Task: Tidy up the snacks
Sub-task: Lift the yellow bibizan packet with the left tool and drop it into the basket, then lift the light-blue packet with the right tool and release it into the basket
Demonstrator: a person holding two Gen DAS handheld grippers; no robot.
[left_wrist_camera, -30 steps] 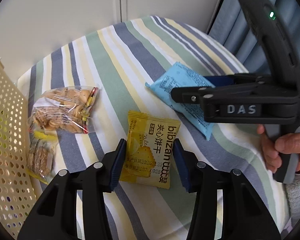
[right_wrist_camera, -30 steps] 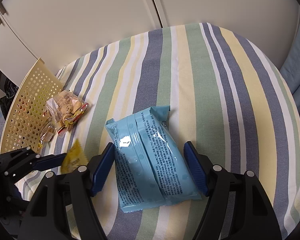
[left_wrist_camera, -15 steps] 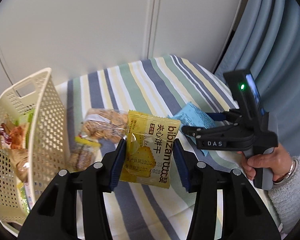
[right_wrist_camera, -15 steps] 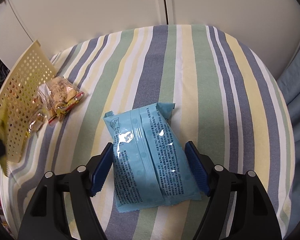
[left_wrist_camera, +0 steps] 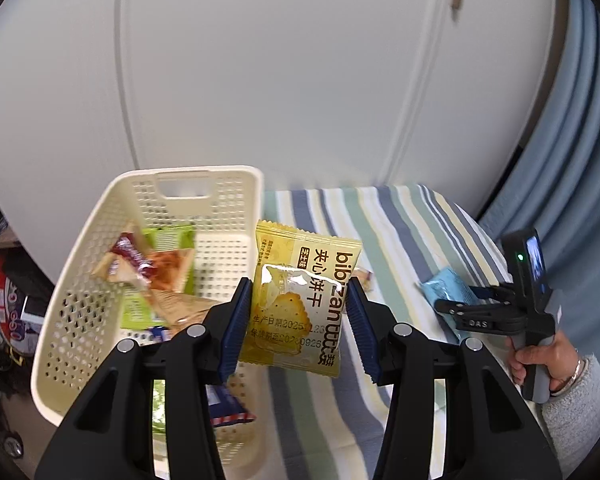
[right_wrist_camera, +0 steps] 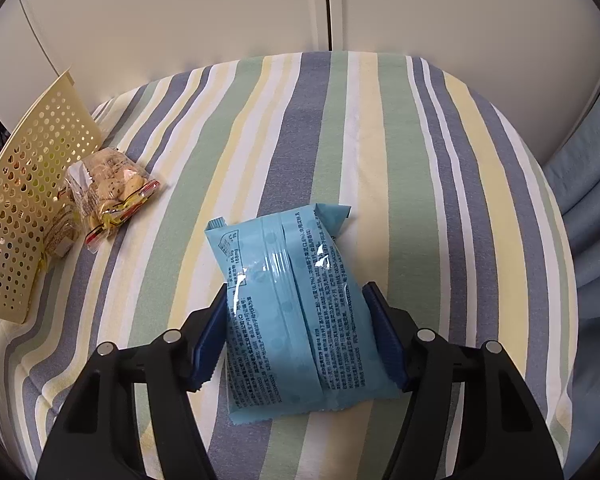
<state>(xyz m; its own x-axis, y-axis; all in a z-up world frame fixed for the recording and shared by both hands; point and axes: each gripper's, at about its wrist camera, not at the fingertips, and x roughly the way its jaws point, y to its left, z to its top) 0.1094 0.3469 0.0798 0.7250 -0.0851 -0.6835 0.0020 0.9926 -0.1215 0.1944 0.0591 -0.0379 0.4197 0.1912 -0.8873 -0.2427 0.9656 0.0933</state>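
Note:
My left gripper [left_wrist_camera: 298, 292] is shut on a yellow biscuit packet [left_wrist_camera: 300, 320], held upright in the air beside the right wall of a cream perforated basket [left_wrist_camera: 80, 264]. Several snack packets lie in the basket. My right gripper [right_wrist_camera: 296, 290] is low over the striped table, its blue pads pressed against both sides of a light blue snack packet [right_wrist_camera: 292, 264] that still rests on the cloth. In the left wrist view the right gripper [left_wrist_camera: 460, 312] shows at the far right, with a hand [left_wrist_camera: 540, 360] on its handle and the blue packet [left_wrist_camera: 444, 290] under its fingers.
A clear bag of small cookies [right_wrist_camera: 112, 184] and another small packet [right_wrist_camera: 62, 232] lie against the basket's wall [right_wrist_camera: 24, 200] at the table's left. The striped tablecloth [right_wrist_camera: 400, 140] drops off at its curved edges. White cabinet doors stand behind, a blue curtain [left_wrist_camera: 572, 140] at the right.
My left gripper has lifted the yellow packet off the table and carried it left toward the basket. My right gripper's fingers have closed in on the blue packet.

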